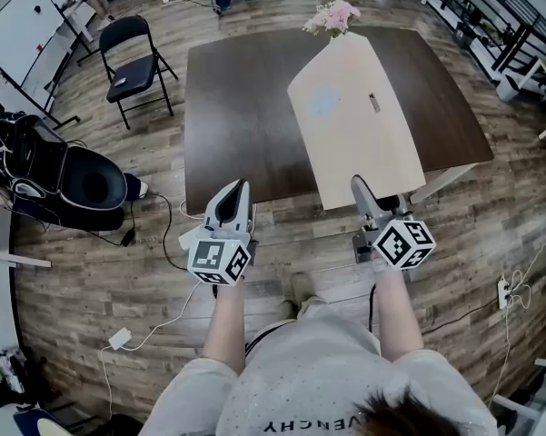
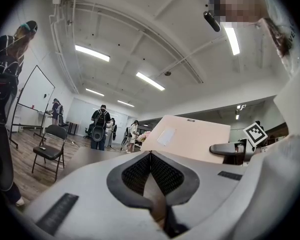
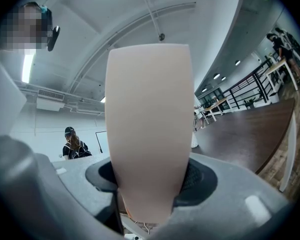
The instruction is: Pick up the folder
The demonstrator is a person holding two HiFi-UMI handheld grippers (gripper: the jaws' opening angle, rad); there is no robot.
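A pale beige folder (image 1: 354, 116) hangs tilted over the right half of the dark table (image 1: 236, 107), with a small label on its face. My right gripper (image 1: 359, 182) is shut on the folder's near edge, just past the table's front edge. In the right gripper view the folder (image 3: 150, 124) stands upright between the jaws of the right gripper (image 3: 150, 181) and fills the middle. My left gripper (image 1: 239, 185) is shut with nothing in it, at the table's front edge left of the folder. In the left gripper view its tips (image 2: 150, 155) meet, and beyond them to the right are the folder (image 2: 189, 136) and the right gripper (image 2: 234, 149).
A bunch of pink flowers (image 1: 332, 16) sits at the table's far edge behind the folder. A black folding chair (image 1: 136, 62) stands left of the table, a black bag and bin (image 1: 82, 184) further left. Cables and a power strip (image 1: 504, 291) lie on the wood floor. People stand at the back.
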